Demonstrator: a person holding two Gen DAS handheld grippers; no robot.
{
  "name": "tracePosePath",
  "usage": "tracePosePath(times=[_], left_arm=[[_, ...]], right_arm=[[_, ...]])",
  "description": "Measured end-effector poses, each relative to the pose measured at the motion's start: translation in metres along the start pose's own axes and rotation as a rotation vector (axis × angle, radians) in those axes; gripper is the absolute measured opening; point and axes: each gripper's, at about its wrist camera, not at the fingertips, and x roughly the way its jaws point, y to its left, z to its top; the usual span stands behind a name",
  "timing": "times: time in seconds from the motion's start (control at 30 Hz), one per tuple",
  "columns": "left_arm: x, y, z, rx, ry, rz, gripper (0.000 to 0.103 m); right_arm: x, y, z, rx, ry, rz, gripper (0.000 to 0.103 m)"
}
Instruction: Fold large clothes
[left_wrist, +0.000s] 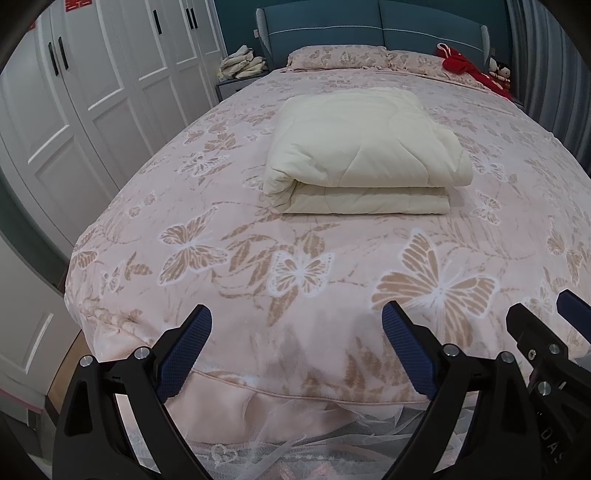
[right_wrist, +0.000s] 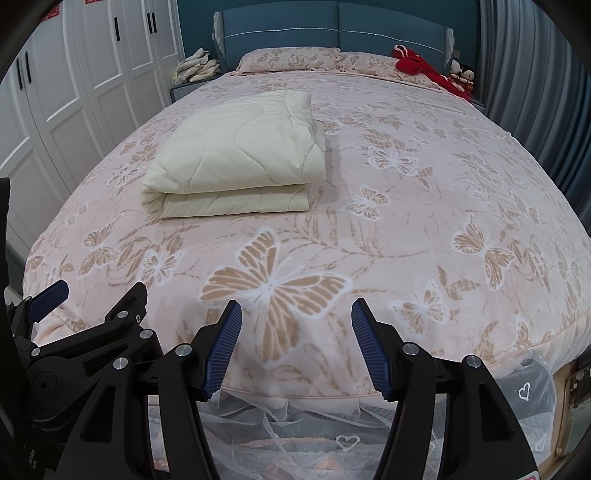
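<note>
A cream quilted blanket (left_wrist: 362, 151) lies folded into a thick rectangle in the middle of the bed; it also shows in the right wrist view (right_wrist: 236, 155). My left gripper (left_wrist: 297, 321) is open and empty above the foot edge of the bed, well short of the blanket. My right gripper (right_wrist: 297, 314) is open and empty beside it, also at the foot edge. The right gripper shows at the right edge of the left wrist view (left_wrist: 543, 321), and the left gripper shows at the left edge of the right wrist view (right_wrist: 96, 295).
The bed has a pink butterfly-print cover (left_wrist: 258, 229). Two pillows (left_wrist: 336, 57) and a red cloth (left_wrist: 461, 64) lie at the blue headboard (left_wrist: 369, 22). White wardrobes (left_wrist: 74, 92) stand on the left, a nightstand with folded cloths (left_wrist: 242, 64) beyond them. White net valance (right_wrist: 295, 424) hangs below the foot edge.
</note>
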Motion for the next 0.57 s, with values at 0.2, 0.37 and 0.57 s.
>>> tracePosePath(times=[0.2, 0.37, 0.57], left_arm=[[0.0008, 0.0017, 0.0003, -0.004, 0.007, -0.012, 0.092], [0.0017, 0.0008, 0.0006, -0.007, 0.014, -0.009, 0.092], [0.0028, 0.0043, -0.0004, -0.014, 0.015, 0.001, 0.092]], right_arm=[[0.0005, -0.0009, 0.0000, 0.000, 0.000, 0.000, 0.061], [0.0004, -0.0006, 0.0003, -0.001, 0.001, -0.002, 0.061], [0.0009, -0.0005, 0.0007, 0.001, 0.001, 0.000, 0.061]])
